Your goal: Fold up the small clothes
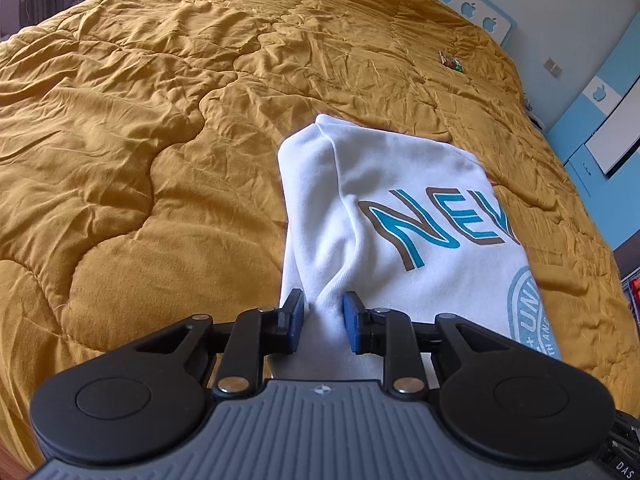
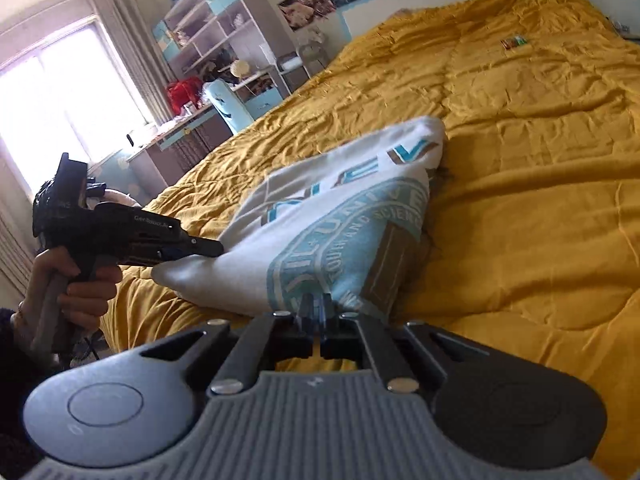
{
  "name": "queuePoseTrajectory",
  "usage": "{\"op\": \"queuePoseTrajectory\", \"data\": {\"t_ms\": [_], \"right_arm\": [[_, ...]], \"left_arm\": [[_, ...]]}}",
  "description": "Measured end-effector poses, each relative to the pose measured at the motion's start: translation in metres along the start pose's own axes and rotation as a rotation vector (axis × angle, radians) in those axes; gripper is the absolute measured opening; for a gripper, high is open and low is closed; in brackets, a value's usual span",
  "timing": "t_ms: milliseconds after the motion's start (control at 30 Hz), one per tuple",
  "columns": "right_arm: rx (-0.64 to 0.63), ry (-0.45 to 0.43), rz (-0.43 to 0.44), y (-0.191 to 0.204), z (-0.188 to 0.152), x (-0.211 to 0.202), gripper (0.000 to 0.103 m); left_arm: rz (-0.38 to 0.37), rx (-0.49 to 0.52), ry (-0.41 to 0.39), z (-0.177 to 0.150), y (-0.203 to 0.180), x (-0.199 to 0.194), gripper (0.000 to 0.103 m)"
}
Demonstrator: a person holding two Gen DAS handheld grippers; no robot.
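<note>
Left wrist view: left gripper (image 1: 323, 320) pinches white shirt (image 1: 384, 216); right gripper (image 2: 319, 326) clamps its hem.

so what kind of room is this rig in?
Almost certainly a bedroom, likely a child's: a bed under a mustard quilt, a cluttered desk by the window, and wall shelves above it.

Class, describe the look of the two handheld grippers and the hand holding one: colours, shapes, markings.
The left gripper and right gripper share ribbed grey bodies, black rounded lobes, black linkage arms with silver rivets, blue pads. From the right wrist camera, the left gripper looks black, pistol-shaped, with small white lettering; a bare hand grips its grey handle.
</note>
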State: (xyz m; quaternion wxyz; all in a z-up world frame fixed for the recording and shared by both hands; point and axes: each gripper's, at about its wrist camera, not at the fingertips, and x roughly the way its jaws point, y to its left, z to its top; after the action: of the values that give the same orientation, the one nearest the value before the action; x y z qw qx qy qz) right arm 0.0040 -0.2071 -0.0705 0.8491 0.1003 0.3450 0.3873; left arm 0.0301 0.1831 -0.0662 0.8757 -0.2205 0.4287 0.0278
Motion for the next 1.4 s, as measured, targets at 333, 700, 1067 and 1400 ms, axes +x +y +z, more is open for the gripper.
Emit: {"op": "queuePoseTrajectory", "data": {"t_ms": [333,700,1067,1400], "right_arm": [[-0.038,-0.158,-0.045,-0.002,0.041,0.01,0.005],[-0.154,-0.063,-0.172,0.003,0.038,0.107,0.0],[-0.034,-0.263,-0.354,-0.015,0.036,0.082,0.0],[0.394,-0.415,-0.105,-0.103,0.059,0.006,0.083]], "left_arm": [[-0.074,0.078,-0.2,0.021,-0.028,-0.023,0.024],[0.093,0.124,-0.202,-0.013,-0.053,0.048,0.009],[0.087,-0.019,-0.244,-0.003,0.0,0.015,0.021],[-0.323,-0.239,-0.082,0.023,0.08,0.006,0.076]]}}
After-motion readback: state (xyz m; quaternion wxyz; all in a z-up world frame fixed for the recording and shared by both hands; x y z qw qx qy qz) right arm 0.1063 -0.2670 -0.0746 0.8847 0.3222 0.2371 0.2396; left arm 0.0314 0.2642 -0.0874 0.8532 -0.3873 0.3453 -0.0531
